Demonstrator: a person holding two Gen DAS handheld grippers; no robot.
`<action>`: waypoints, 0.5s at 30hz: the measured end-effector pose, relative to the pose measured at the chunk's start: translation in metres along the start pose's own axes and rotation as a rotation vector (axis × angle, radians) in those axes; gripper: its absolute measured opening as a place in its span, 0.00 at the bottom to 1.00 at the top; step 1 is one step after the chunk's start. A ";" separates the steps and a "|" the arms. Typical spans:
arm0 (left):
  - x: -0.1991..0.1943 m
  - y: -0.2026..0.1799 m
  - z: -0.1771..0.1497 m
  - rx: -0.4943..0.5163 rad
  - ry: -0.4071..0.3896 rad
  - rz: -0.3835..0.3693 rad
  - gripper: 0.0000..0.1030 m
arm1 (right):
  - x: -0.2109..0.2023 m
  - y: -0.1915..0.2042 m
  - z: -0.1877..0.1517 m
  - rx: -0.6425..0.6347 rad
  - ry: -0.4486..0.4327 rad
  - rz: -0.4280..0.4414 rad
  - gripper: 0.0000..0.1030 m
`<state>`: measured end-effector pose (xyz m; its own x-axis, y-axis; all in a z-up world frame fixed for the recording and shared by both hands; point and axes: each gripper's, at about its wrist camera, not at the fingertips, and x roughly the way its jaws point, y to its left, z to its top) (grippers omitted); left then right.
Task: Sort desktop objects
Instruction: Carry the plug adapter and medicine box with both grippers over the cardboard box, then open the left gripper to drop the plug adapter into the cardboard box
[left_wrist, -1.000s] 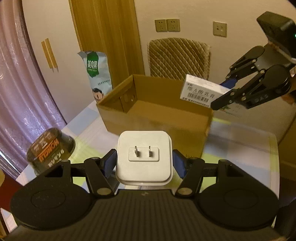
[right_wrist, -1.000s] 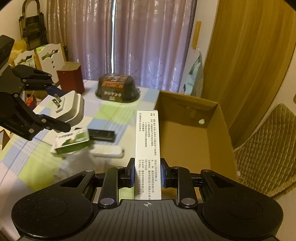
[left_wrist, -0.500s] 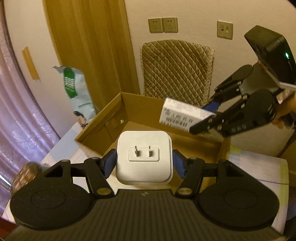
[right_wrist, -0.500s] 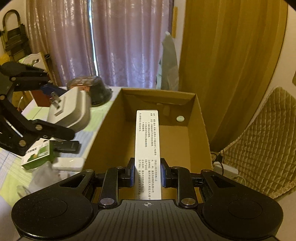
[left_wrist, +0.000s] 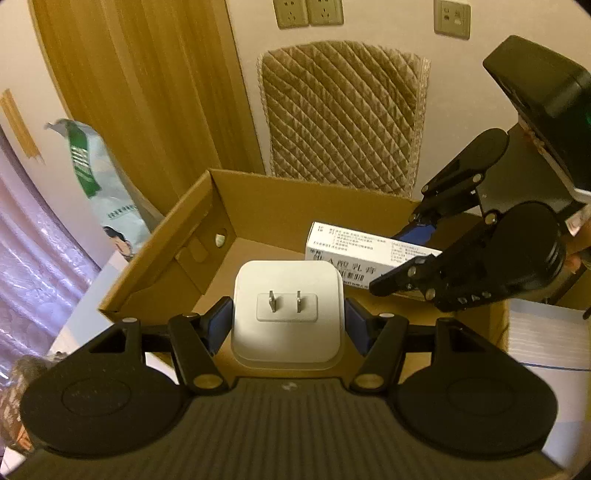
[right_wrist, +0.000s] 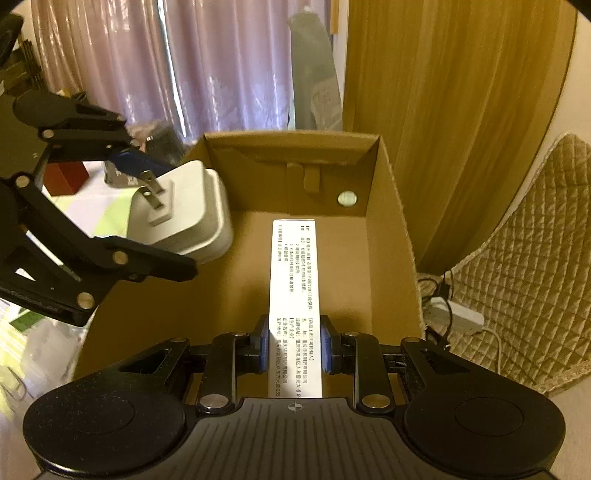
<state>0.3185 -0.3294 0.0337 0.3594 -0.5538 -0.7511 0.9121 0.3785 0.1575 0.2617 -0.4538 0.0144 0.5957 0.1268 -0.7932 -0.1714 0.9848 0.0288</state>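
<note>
Our left gripper (left_wrist: 287, 325) clamped on white plug adapter (left_wrist: 287, 314), our right gripper (right_wrist: 295, 349) clamped on white medicine carton (right_wrist: 295, 295), both items held above open cardboard box (right_wrist: 388, 229).

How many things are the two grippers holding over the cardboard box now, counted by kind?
White plug adapter, in the left gripper: 1
White printed carton, in the right gripper: 1
Total: 2, both above the cardboard box.
</note>
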 end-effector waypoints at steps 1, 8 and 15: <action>0.005 -0.001 0.000 0.006 0.006 -0.002 0.58 | 0.005 -0.001 -0.001 0.001 0.007 0.001 0.24; 0.034 -0.009 -0.002 0.050 0.046 -0.023 0.58 | 0.024 -0.008 -0.007 0.006 0.034 0.002 0.24; 0.051 -0.013 -0.007 0.078 0.081 -0.028 0.59 | 0.031 -0.012 -0.010 0.006 0.051 -0.002 0.24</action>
<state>0.3241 -0.3574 -0.0111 0.3196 -0.5003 -0.8047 0.9353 0.3028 0.1832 0.2741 -0.4632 -0.0169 0.5548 0.1186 -0.8235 -0.1650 0.9858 0.0308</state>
